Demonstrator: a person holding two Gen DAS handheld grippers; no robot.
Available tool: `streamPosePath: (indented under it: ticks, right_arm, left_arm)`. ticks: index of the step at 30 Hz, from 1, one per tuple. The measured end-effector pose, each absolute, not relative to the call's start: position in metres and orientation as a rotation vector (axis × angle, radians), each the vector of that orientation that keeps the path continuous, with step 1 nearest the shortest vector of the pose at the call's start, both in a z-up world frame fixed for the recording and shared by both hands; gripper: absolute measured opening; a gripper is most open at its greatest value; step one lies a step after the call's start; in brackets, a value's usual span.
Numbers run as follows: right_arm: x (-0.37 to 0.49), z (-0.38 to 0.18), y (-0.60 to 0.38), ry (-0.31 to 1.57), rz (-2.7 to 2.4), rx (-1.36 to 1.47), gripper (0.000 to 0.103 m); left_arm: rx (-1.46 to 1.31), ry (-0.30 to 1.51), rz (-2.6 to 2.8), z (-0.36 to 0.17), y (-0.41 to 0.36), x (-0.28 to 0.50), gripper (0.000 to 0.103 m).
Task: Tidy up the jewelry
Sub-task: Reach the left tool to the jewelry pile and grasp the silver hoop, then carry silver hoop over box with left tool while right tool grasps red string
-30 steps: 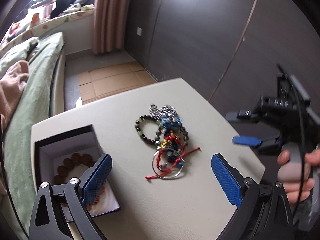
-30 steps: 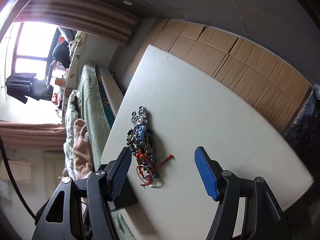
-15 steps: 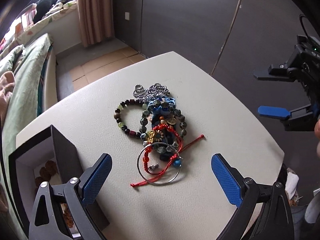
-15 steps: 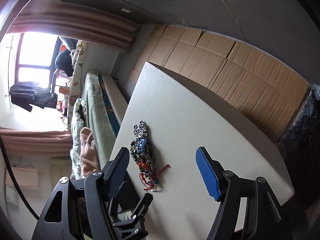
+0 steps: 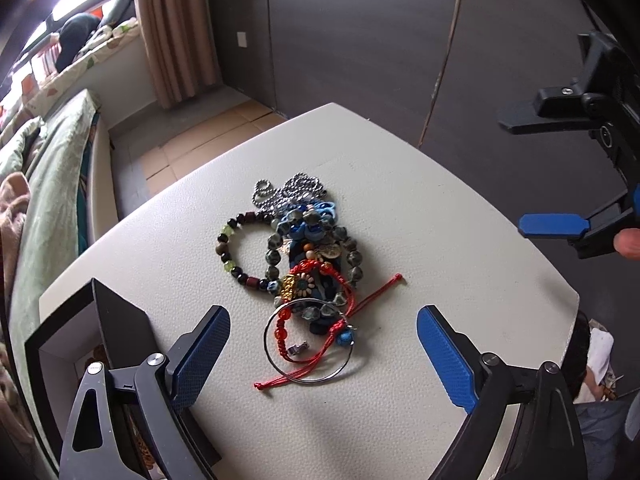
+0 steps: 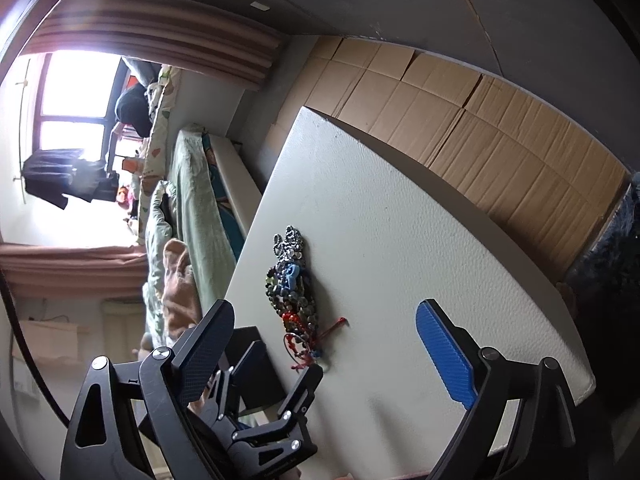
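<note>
A tangled pile of jewelry (image 5: 308,272) lies mid-table: a silver ball chain (image 5: 288,192), a dark bead bracelet (image 5: 236,248), a red cord bracelet (image 5: 316,320) and a thin silver hoop (image 5: 308,376). My left gripper (image 5: 320,316) hovers open just above the pile's near end, one finger on each side, touching nothing. An open black box (image 5: 120,328) sits by its left finger, with brown beads barely visible inside. My right gripper (image 6: 325,312) hangs off the table's right side with its jaws opening and nothing between them. In the right wrist view, the pile (image 6: 292,280) and left gripper (image 6: 280,364) show.
The white table (image 5: 440,240) ends close on the right and near sides. A bed with green covers (image 5: 52,184) runs along the left. Cardboard sheets (image 6: 480,128) cover the floor beyond the table. Dark wardrobe doors (image 5: 360,40) stand behind. A fingertip (image 5: 628,242) grips the right tool.
My left gripper has come down and forward over the jewelry pile, so the box has slid to the view's lower left. The right gripper's jaws have widened.
</note>
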State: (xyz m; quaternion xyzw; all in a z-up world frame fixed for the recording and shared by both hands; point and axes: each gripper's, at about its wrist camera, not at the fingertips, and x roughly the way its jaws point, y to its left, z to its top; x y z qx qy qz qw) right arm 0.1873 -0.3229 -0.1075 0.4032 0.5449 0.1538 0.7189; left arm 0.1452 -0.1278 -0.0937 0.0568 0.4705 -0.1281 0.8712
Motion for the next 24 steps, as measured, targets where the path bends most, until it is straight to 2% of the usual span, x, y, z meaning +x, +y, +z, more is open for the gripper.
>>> streamPosePath:
  ticks: [4,5,13,14,15,24]
  right_arm:
    - [0.188,-0.112,-0.322,1.218,0.350,0.907,0.093]
    - [0.188,-0.112,-0.321,1.222,0.353,0.908,0.093]
    - [0.188,-0.112,-0.318,1.233,0.372,0.912,0.093]
    - [0.188,-0.112,-0.319,1.234,0.373,0.913,0.093]
    - [0.188,-0.112,-0.319,1.234,0.373,0.916,0.093]
    - [0.187,-0.102,-0.302,1.225,0.402,0.806,0.093]
  left_arm:
    - [0.115,1.014,-0.274,-0.101,-0.127,0.150,0.094]
    - [0.125,1.017,-0.266,-0.103,-0.127,0.151,0.089]
    - [0.133,1.068,-0.245,-0.117,-0.122,0.159,0.068]
    - [0.129,1.066,-0.236,-0.116,-0.121,0.159,0.057]
    - [0.117,1.065,-0.231,-0.115,-0.118,0.159,0.053]
    - [-0.008,0.997,-0.242,-0.088,-0.096,0.148,0.052]
